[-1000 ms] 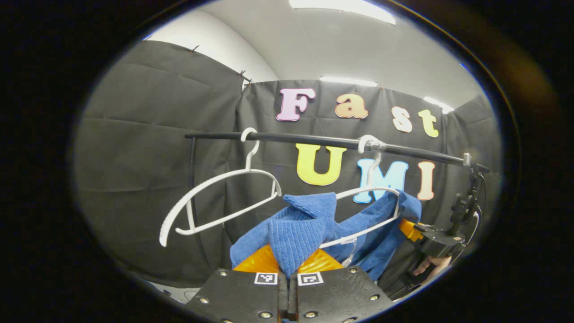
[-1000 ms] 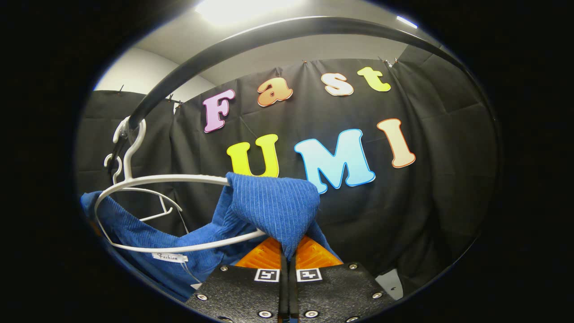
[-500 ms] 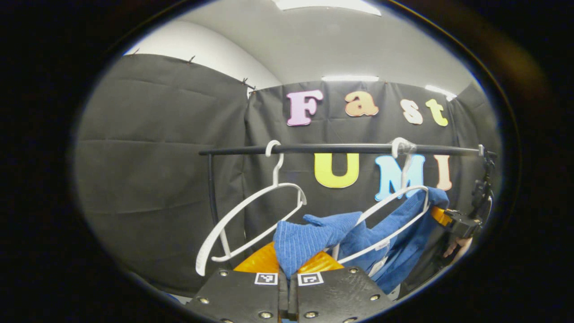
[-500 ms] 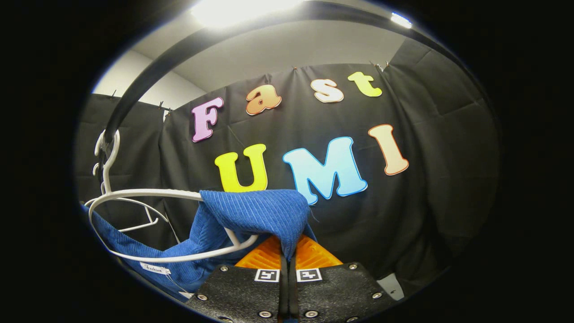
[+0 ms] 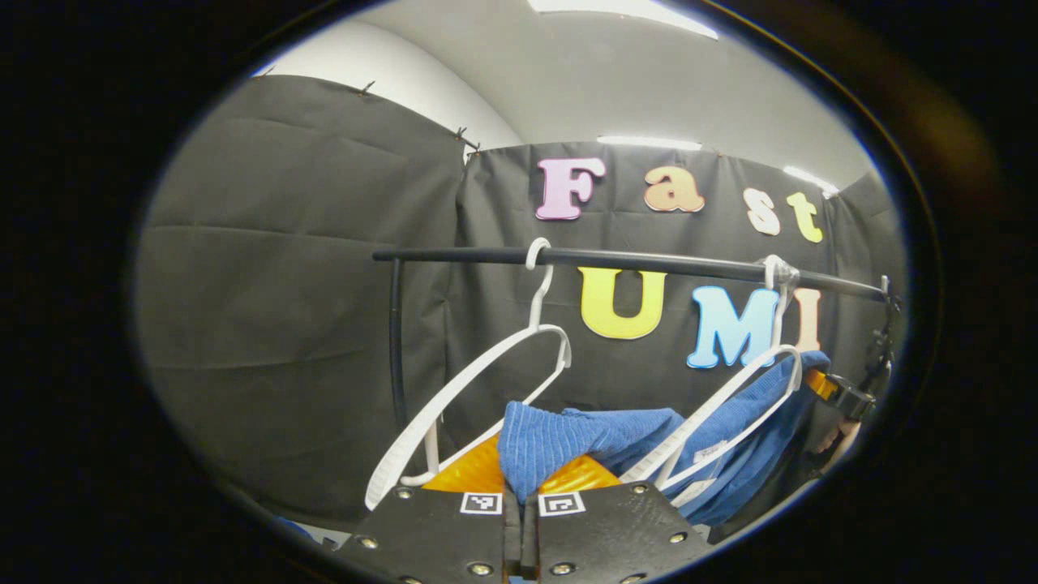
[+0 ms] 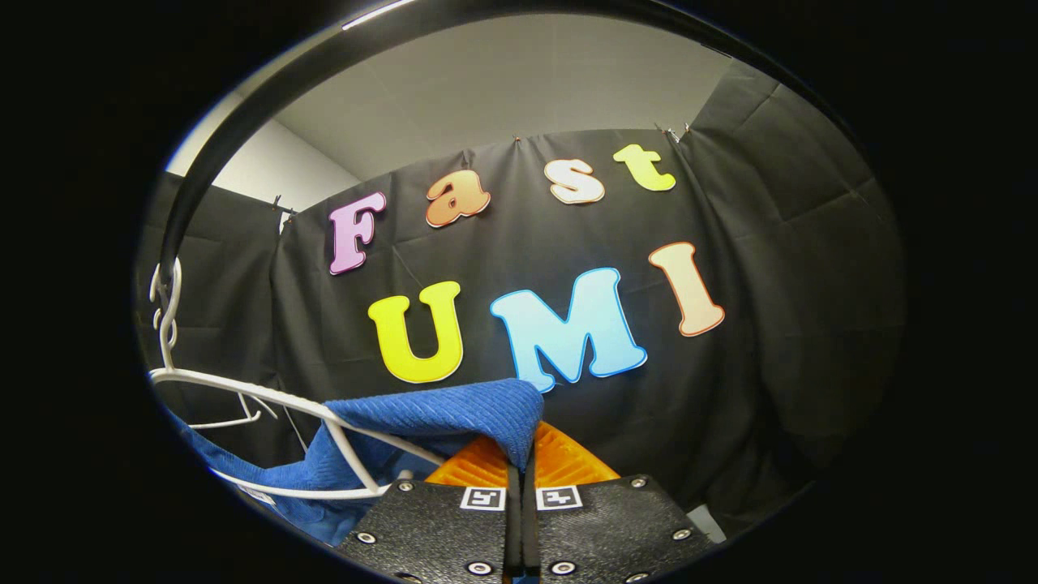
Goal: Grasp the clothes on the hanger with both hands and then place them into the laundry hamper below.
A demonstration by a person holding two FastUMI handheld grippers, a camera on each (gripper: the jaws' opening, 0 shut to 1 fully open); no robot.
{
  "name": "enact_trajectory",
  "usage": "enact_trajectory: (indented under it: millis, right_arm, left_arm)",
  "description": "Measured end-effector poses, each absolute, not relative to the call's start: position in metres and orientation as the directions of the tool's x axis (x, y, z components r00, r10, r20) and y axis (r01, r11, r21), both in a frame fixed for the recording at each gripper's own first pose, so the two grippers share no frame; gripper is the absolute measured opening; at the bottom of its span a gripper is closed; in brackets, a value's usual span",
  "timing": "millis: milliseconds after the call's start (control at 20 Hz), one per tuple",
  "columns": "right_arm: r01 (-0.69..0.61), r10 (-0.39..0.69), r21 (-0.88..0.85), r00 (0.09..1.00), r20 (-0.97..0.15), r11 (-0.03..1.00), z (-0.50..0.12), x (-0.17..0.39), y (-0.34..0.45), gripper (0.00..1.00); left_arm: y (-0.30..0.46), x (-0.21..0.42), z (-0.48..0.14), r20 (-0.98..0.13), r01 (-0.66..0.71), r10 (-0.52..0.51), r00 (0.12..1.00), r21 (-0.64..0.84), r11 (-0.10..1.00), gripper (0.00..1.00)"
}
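Note:
A blue ribbed garment [image 5: 584,438] drapes from a white hanger [image 5: 730,405] on the black rail [image 5: 632,261]. My left gripper [image 5: 521,487] is shut on one bunched end of the cloth, close to the camera. In the right gripper view the same blue garment [image 6: 438,418] folds over the white hanger [image 6: 324,418], and my right gripper [image 6: 520,474] is shut on its other end. At the far right of the left gripper view the right gripper [image 5: 839,393] and the hand holding it show beside the cloth.
A second white hanger [image 5: 478,397], bare, hangs on the rail to the left of the garment. The rail's black upright post [image 5: 396,341] stands behind it. The black rail [image 6: 243,154] arcs overhead in the right gripper view.
Both grippers have pulled lower and back with the blue cloth still pinched. The garment has slid farther off the hanger and stretches between the two grippers; the rail sits higher in the right gripper view.

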State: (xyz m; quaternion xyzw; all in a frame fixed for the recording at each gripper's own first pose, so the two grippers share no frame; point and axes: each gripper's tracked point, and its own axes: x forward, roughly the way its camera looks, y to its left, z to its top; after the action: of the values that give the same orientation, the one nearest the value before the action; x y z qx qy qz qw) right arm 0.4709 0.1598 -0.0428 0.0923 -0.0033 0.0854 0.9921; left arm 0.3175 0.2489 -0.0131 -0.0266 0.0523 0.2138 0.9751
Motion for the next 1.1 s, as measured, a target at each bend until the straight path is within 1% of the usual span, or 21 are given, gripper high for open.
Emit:
enact_trajectory:
  millis: [150,300,450,550,750,800,850,900,1000,1050,1100]
  right_arm:
    - [-0.151,0.146,0.171,0.988,0.04,0.974,-0.038,0.477,0.157,0.0]
    - [-0.145,0.141,0.147,0.989,0.038,0.978,-0.04,0.476,0.15,0.0]
    - [-0.1,0.094,0.113,0.994,0.054,0.989,-0.042,0.483,0.138,0.0]
    - [-0.076,0.07,0.118,0.996,0.055,0.99,-0.044,0.483,0.133,0.0]
    - [-0.061,0.056,0.104,0.997,0.05,0.993,-0.053,0.486,0.136,0.0]
    - [-0.062,0.057,0.091,0.997,0.055,0.994,-0.055,0.488,0.14,0.0]
    - [-0.06,0.056,0.075,0.997,0.06,0.995,-0.054,0.488,0.144,0.0]
    - [-0.058,0.055,0.061,0.997,0.063,0.996,-0.054,0.486,0.147,0.0]
    - [-0.052,0.05,0.032,0.997,0.061,0.998,-0.056,0.485,0.152,0.0]
    - [-0.044,0.042,0.021,0.998,0.056,0.999,-0.06,0.488,0.155,0.0]
    - [-0.039,0.038,0.02,0.998,0.047,0.999,-0.064,0.489,0.159,0.0]
  left_arm:
    - [0.256,0.321,-0.014,-0.123,-0.379,0.373,0.919,-0.025,0.925,0.02]
    - [0.264,0.329,-0.021,-0.135,-0.36,0.357,0.924,-0.002,0.933,0.01]
    - [0.258,0.339,-0.023,-0.116,-0.332,0.331,0.937,0.011,0.943,0.01]
    - [0.252,0.34,-0.027,-0.12,-0.31,0.305,0.945,-0.026,0.95,0.03]
    - [0.259,0.345,-0.047,-0.122,-0.285,0.274,0.954,-0.09,0.954,0.02]
    - [0.262,0.345,-0.052,-0.127,-0.285,0.27,0.954,-0.115,0.952,0.01]
    - [0.266,0.346,-0.059,-0.136,-0.286,0.268,0.954,-0.143,0.947,0.03]
    - [0.269,0.347,-0.067,-0.15,-0.292,0.268,0.952,-0.17,0.941,0.01]
    - [0.278,0.349,-0.083,-0.175,-0.304,0.269,0.947,-0.222,0.926,0.03]
    - [0.278,0.351,-0.09,-0.183,-0.308,0.268,0.946,-0.245,0.919,0.01]
    - [0.279,0.351,-0.095,-0.19,-0.311,0.268,0.944,-0.256,0.915,0.01]
